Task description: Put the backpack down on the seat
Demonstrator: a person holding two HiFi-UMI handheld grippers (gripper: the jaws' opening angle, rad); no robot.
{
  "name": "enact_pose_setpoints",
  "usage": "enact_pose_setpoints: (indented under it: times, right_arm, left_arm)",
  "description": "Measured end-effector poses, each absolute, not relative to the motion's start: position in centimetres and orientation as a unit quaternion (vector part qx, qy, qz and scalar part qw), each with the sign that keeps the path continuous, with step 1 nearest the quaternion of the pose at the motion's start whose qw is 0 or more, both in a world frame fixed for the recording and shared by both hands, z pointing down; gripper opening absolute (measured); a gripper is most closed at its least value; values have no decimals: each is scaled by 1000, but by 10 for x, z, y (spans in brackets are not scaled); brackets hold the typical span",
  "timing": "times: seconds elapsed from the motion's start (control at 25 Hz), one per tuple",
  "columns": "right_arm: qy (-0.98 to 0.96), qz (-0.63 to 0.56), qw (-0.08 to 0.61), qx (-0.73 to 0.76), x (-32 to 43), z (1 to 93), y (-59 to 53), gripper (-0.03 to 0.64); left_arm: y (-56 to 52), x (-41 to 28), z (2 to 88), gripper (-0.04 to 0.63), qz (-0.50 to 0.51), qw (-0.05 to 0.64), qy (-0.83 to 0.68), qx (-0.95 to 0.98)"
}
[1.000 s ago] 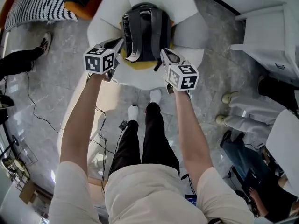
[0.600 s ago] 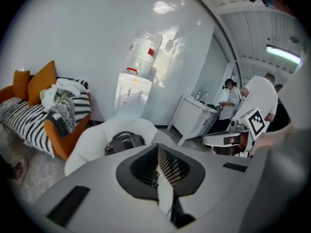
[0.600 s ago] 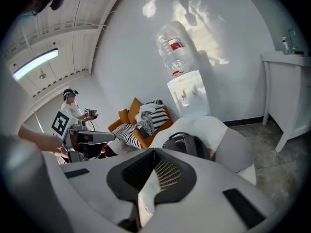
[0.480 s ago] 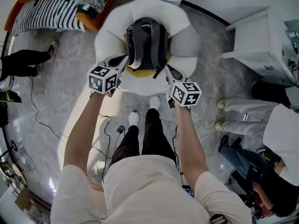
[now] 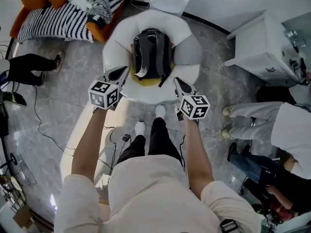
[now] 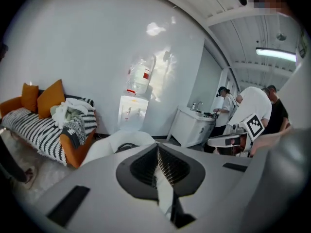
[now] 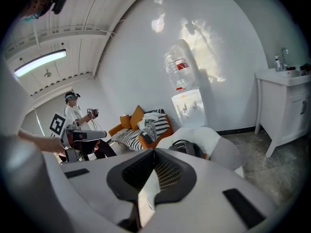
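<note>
Dark grey fabric backpack (image 5: 151, 52) lies in the middle of the white seat (image 5: 116, 42), just far of the left gripper (image 5: 122, 73) and right gripper (image 5: 179, 83), both pinched shut on nothing. Looks soft and saggy, probably some weight. I'd grab the shoulder straps (image 5: 139, 57).

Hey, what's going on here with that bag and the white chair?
A person stands facing a white armchair, holding tongs in each hand. The dark backpack rests on the seat. The left tongs and right tongs are both shut with nothing in them, held at either side of the chair's front, clear of the backpack. The bag looks set down already.
</note>
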State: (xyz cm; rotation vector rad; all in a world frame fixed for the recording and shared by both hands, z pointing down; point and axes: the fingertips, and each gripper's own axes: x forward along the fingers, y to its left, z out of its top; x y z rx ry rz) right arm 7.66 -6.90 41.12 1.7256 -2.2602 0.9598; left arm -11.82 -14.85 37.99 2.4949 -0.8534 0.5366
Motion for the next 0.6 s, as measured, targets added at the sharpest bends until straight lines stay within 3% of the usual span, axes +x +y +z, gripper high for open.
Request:
enact_pose_setpoints:
  times: [0.6]
  right_arm:
    - [-760, 283, 75, 580, 43, 347, 2, 25]
  left_arm:
    - [-85, -173, 324, 17, 156, 202, -323, 911]
